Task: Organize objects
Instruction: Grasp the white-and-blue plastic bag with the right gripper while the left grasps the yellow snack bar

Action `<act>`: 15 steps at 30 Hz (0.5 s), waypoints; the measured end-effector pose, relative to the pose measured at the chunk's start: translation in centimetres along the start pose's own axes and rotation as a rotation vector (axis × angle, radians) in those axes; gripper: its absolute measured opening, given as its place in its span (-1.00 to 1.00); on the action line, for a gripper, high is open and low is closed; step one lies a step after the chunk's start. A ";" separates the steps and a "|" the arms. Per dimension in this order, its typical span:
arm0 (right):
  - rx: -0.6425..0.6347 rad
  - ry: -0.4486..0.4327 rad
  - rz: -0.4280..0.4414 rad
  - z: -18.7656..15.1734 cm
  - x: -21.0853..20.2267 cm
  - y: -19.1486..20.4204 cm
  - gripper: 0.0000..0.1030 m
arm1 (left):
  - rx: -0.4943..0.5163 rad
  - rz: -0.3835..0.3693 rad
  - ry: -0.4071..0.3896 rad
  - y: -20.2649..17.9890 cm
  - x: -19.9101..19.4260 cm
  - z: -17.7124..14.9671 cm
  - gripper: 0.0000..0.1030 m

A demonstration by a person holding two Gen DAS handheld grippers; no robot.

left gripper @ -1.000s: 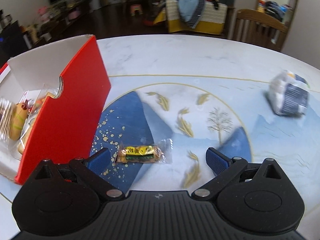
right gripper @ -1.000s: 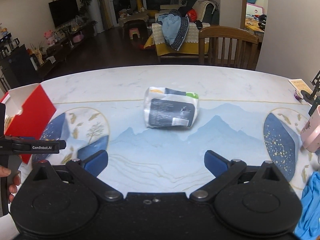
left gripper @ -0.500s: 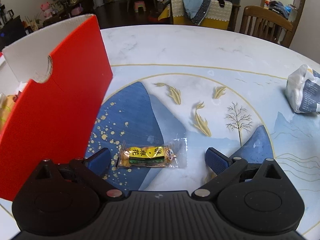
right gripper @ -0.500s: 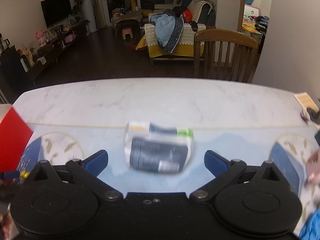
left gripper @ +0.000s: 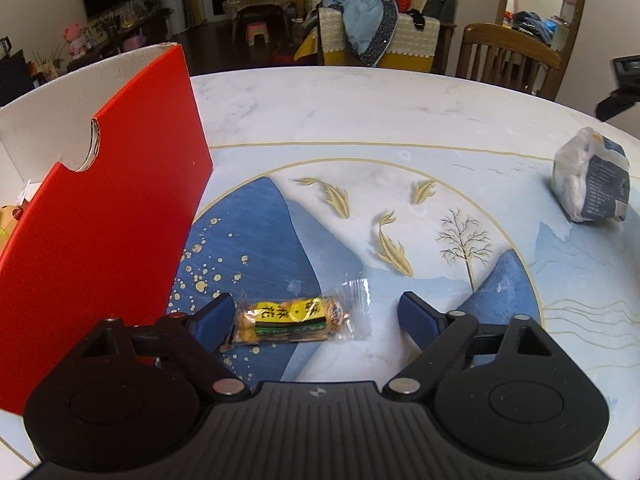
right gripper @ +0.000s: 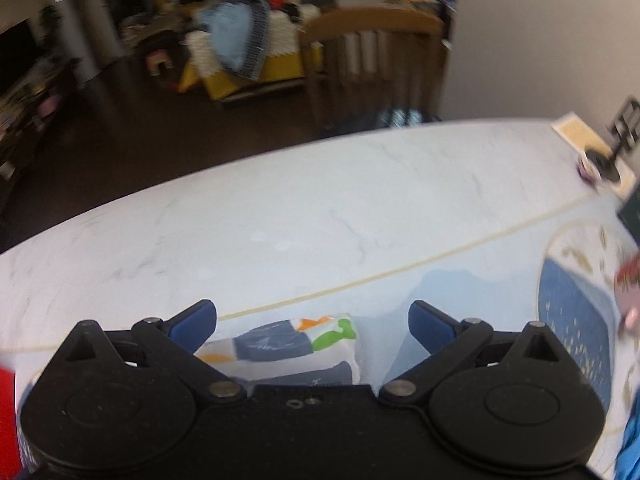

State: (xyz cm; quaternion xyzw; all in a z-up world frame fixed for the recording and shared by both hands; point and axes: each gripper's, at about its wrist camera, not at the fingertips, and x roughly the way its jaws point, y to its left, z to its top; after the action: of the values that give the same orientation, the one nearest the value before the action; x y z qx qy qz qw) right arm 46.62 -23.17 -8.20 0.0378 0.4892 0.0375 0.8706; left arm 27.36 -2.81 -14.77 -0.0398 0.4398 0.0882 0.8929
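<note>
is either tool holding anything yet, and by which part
Nothing is held. The left tool, jaws just closing, straddles the yellow snack packet; the right tool stands open over the white bag.

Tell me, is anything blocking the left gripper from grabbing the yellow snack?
No. The yellow snack packet lies between the left gripper's closing jaws, beside one pad, the other apart. The red box stands clear.

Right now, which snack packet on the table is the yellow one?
The small snack packet between the left gripper's jaws, beside the red box. The other, a white-and-navy bag, lies far off.
</note>
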 end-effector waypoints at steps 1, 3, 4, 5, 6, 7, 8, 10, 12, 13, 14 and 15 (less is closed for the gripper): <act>0.021 0.014 -0.009 0.0 0.5 0.0 0.99 | 0.005 -0.004 -0.005 0.0 -0.1 -0.1 0.60; 0.053 0.057 -0.015 -0.1 1.3 -0.1 0.88 | 0.015 -0.011 -0.012 -0.1 -0.4 -0.2 0.44; 0.061 0.073 -0.010 -0.2 1.5 -0.1 0.83 | 0.021 -0.015 -0.016 -0.2 -0.5 -0.3 0.41; 0.068 0.087 0.001 -0.3 1.6 -0.1 0.78 | 0.026 -0.018 -0.019 -0.3 -0.6 -0.4 0.35; 0.075 0.102 0.012 -0.5 1.8 -0.1 0.72 | 0.030 -0.020 -0.021 -0.3 -0.6 -0.4 0.34; 0.080 0.114 0.022 -0.8 1.9 -0.1 0.66 | 0.031 -0.021 -0.022 -0.3 -0.6 -0.5 0.33; 0.080 0.128 0.033 -0.9 2.0 0.0 0.52 | 0.032 -0.022 -0.022 -0.3 -0.6 -0.5 0.33; 0.075 0.147 0.049 -1.3 2.1 0.0 0.38 | 0.036 -0.026 -0.024 -0.3 -0.7 -0.5 0.31; 0.059 0.167 0.058 -2.0 2.0 0.2 0.06 | 0.044 -0.031 -0.026 -0.3 -0.8 -0.5 0.15; 0.047 0.176 0.067 -2.3 1.9 0.3 -0.06 | 0.048 -0.036 -0.028 -0.3 -0.9 -0.6 0.07; 0.030 0.188 0.076 -2.7 1.8 0.4 -0.12 | 0.056 -0.041 -0.028 -0.4 -1.0 -0.6 -0.13; 0.006 0.191 0.085 -3.2 1.6 0.6 -0.14 | 0.066 -0.050 -0.031 -0.5 -1.2 -0.7 -0.38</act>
State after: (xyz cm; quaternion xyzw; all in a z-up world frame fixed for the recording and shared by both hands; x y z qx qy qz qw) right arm 44.68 -22.31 -11.12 0.0575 0.5680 0.0762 0.8175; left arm 26.21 -3.52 -14.28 -0.0199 0.4275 0.0517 0.9023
